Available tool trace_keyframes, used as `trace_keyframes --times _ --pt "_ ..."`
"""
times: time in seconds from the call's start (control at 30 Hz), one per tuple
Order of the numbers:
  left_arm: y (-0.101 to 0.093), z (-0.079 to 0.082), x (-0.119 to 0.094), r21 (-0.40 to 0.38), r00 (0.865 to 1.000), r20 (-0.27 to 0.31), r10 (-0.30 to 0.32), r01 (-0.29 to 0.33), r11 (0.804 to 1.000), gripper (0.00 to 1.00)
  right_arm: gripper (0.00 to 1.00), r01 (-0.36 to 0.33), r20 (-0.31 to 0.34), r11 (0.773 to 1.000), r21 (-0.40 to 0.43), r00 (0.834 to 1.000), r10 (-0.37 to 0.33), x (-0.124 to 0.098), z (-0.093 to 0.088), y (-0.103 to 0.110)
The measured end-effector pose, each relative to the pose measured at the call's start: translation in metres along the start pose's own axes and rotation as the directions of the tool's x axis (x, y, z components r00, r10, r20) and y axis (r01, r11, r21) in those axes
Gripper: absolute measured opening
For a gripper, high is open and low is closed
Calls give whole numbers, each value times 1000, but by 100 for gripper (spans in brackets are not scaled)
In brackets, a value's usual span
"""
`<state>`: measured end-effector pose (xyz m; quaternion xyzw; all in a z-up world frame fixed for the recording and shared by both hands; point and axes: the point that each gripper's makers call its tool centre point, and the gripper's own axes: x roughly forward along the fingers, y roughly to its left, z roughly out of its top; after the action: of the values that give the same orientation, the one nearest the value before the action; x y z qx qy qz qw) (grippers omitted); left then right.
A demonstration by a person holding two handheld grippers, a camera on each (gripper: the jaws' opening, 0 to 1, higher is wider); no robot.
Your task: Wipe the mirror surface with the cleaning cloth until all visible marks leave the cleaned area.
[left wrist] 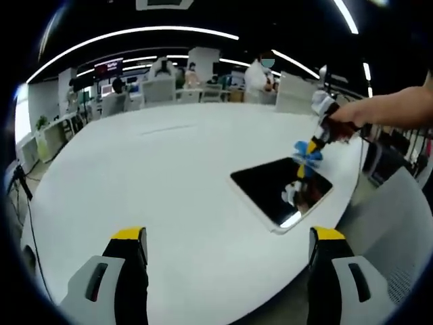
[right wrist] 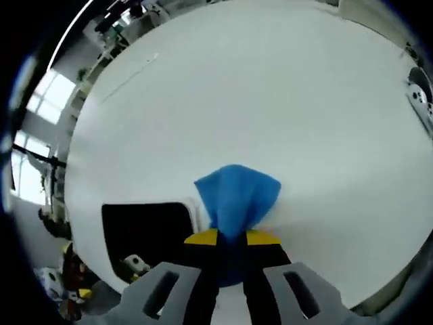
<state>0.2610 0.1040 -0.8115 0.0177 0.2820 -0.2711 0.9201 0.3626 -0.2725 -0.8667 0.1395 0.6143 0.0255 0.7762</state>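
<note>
On the white table (left wrist: 169, 176), the mirror (left wrist: 281, 189) lies flat near the rounded edge, its dark glass reflecting the tool above it. Nearest the mirror, the right gripper (right wrist: 232, 237) has its jaws clamped together on the blue cleaning cloth (right wrist: 237, 193), which fans out just beside the mirror's white-framed corner; how much cloth touches the glass is hard to tell. A person's forearm (left wrist: 396, 108) reaches in over that side. Well short of the mirror, the left gripper (left wrist: 226, 237) hangs with jaws wide apart, holding nothing. Far beyond the mirror, chairs (left wrist: 159, 88) and blurred people stand past the table.
</note>
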Motion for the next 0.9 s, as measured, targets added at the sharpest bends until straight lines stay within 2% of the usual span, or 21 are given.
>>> trace_keyframes --times 0.1,0.2,0.73,0.9 --pt "-2 2 -1 4 1000 14 -5 5 1000 99 7 12 2 1000 -9 1000 -12 0 2 5" --pt "2 -1 -1 -14 1000 -4 9 -9 1000 99 7 6 -12 1000 -24 1000 -6 0 0 11" --pt "0 0 -1 -16 1000 3 0 0 1000 99 7 11 -10 998 -62 1000 -12 9 -2 39" --pt "0 -1 -1 -16 1000 0 -3 3 1000 99 7 14 -25 997 -78 1000 -16 13 -12 50"
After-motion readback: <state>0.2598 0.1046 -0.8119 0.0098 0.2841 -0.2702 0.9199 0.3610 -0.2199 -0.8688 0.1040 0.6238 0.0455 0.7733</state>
